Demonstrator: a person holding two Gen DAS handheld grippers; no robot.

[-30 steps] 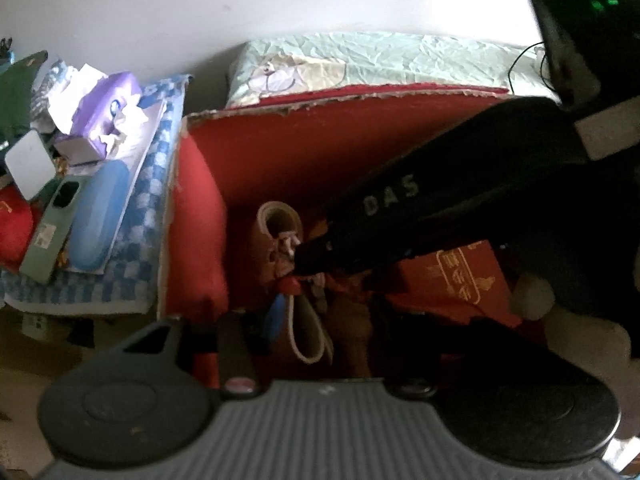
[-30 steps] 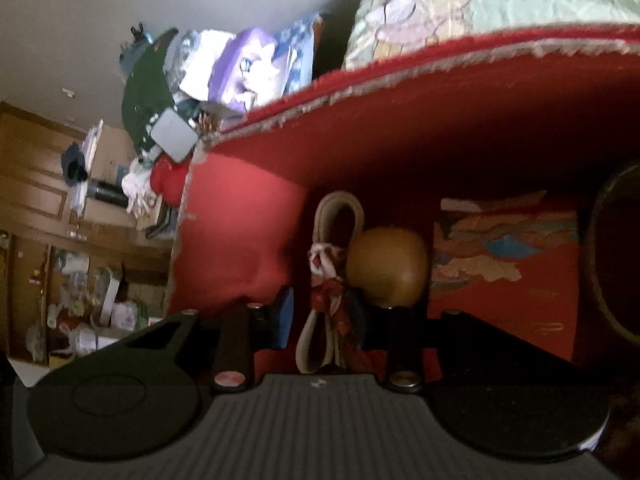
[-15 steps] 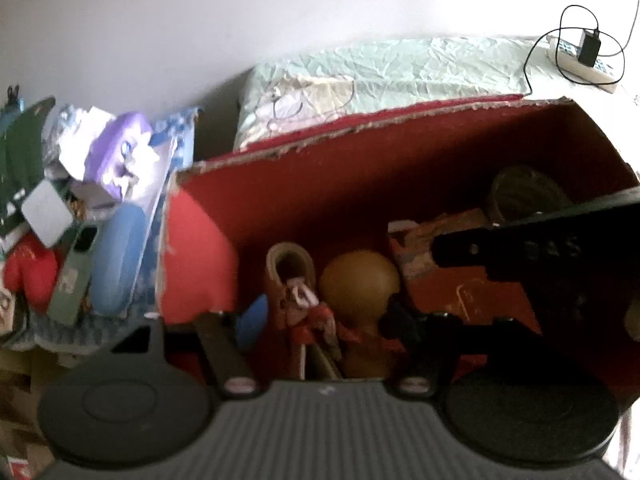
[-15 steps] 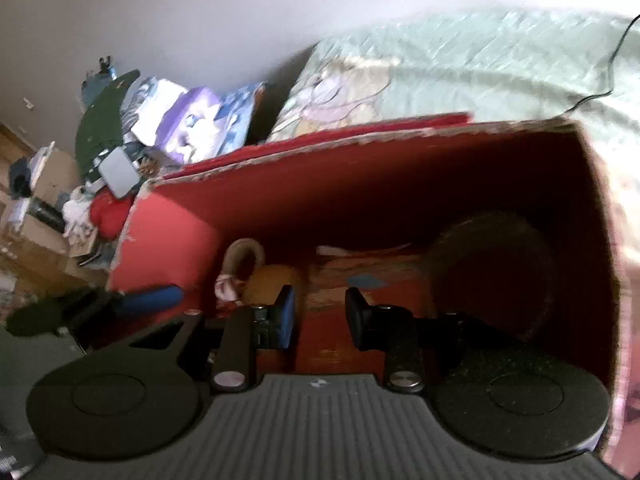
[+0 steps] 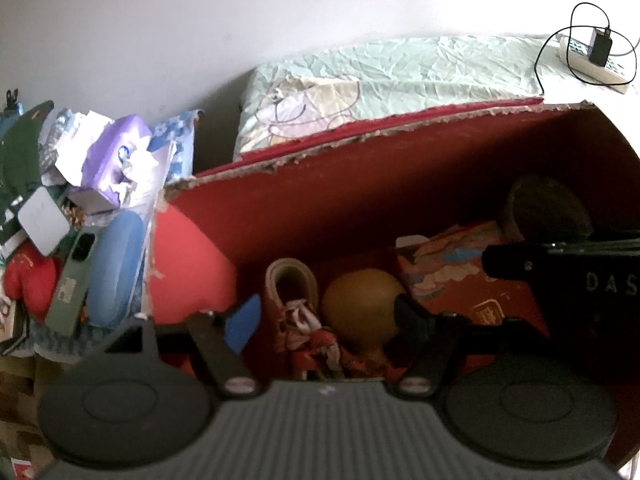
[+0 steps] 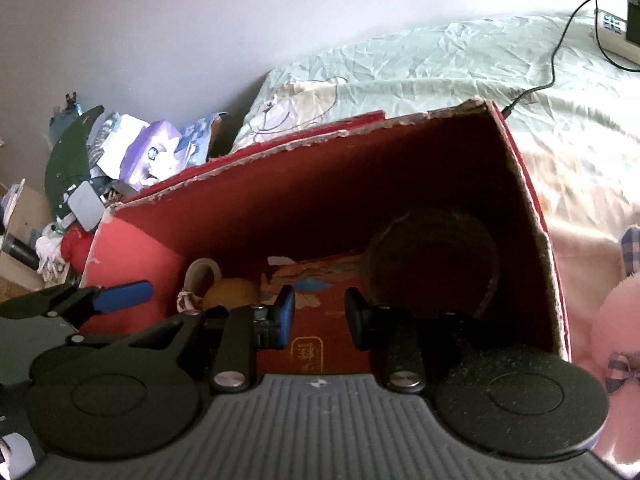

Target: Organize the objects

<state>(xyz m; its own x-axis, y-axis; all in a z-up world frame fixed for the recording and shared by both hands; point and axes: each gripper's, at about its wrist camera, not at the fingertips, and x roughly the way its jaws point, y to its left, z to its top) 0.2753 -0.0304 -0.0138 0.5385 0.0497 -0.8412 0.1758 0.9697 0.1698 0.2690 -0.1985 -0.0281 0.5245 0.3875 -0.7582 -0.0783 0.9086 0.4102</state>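
Plain pale wall [image 5: 200,20] – bed [image 6: 440,64] below, crumpled mint sheet, daylit.

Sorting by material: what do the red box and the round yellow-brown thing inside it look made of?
Box: cardboard, it seems, with a matte red face; its top edge is torn and shows pale fibre. Round thing: smooth and dull yellow-brown, with no visible seam; perhaps wood, gourd or plastic, the pictures do not settle it.

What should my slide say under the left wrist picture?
Left gripper, jaws opening and nothing gripped, above a small shoe and brown ball inside a red box.
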